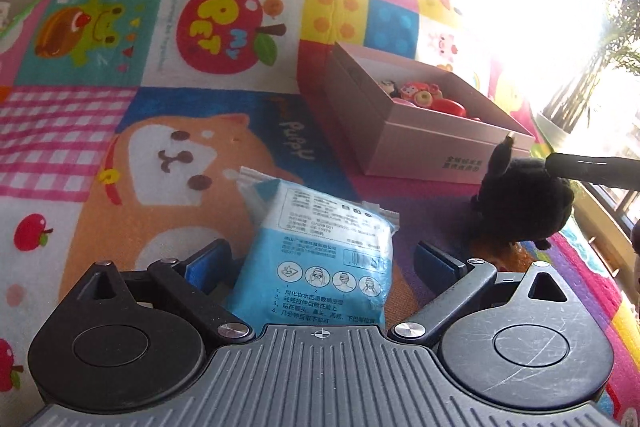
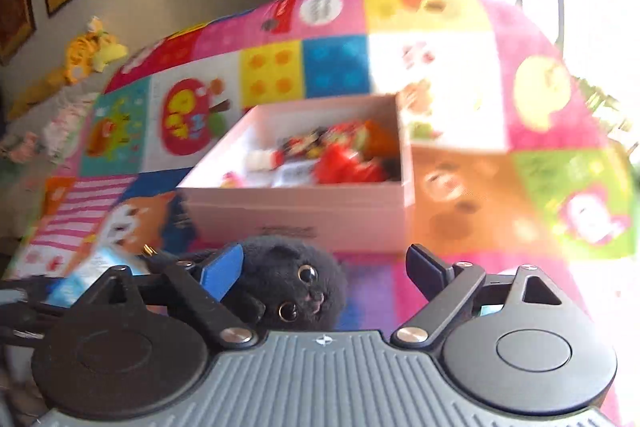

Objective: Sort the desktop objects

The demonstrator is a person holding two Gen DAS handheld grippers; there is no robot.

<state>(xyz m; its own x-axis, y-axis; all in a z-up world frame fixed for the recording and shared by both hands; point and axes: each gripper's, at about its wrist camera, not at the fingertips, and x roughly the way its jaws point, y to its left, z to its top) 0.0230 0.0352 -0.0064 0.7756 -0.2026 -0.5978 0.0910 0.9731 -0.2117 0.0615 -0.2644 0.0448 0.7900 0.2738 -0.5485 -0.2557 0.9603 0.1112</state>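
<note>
Partway through, I judge. Open pale pink cardboard box (image 2: 304, 211) on colourful patchwork cartoon mat (image 1: 100, 131) already holds several small red toys (image 2: 344, 159). Two items left outside.

My left gripper (image 1: 320, 263): jaws wide, light blue plastic cotton-pad packet (image 1: 320, 247) between pads, not pinched.

My right gripper (image 2: 324, 267): jaws wide, black plush cat (image 2: 288, 283) beside left pad, ungripped, near box front.

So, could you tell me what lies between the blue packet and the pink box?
Only bare play mat: the left wrist view shows nothing between the blue packet and the pink box.
</note>
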